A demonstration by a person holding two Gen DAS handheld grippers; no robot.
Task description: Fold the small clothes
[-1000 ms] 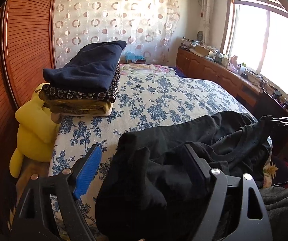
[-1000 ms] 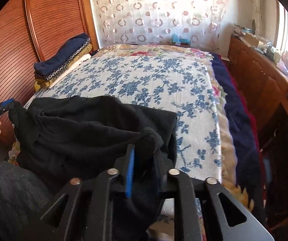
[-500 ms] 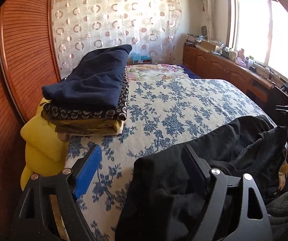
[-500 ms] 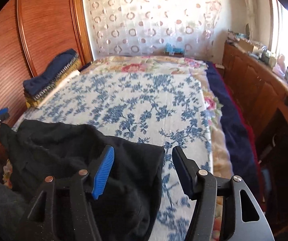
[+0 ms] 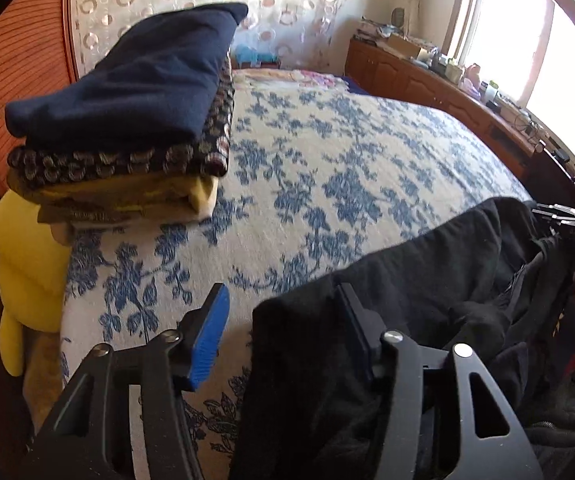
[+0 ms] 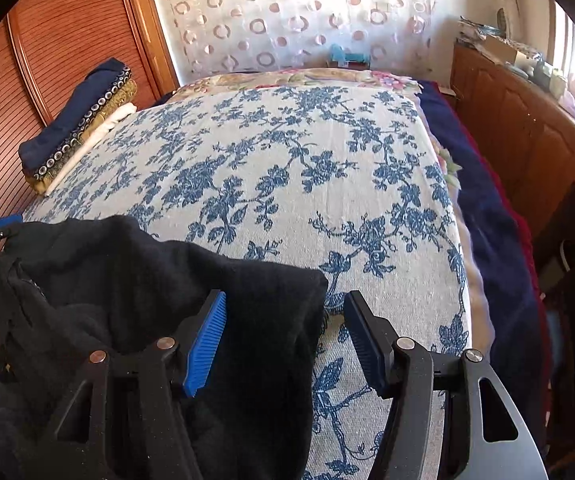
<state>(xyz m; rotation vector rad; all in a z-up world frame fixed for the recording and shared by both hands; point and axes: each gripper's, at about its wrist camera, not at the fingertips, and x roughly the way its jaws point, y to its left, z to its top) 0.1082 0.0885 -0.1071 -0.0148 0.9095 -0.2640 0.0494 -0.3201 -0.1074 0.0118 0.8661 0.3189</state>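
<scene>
Black garment (image 6: 135, 280) on floral bedspread (image 6: 287, 184)

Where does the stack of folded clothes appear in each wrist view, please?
Left wrist view: the stack of folded clothes fills the upper left, close by, navy piece on top.
Right wrist view: the same stack sits small at the far left, against the wooden panel.
Shared landmark: the blue-flowered bedspread that it rests on.

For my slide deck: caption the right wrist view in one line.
Right gripper open over the corner of a black garment on the blue-floral bedspread, folded stack beyond.
</scene>
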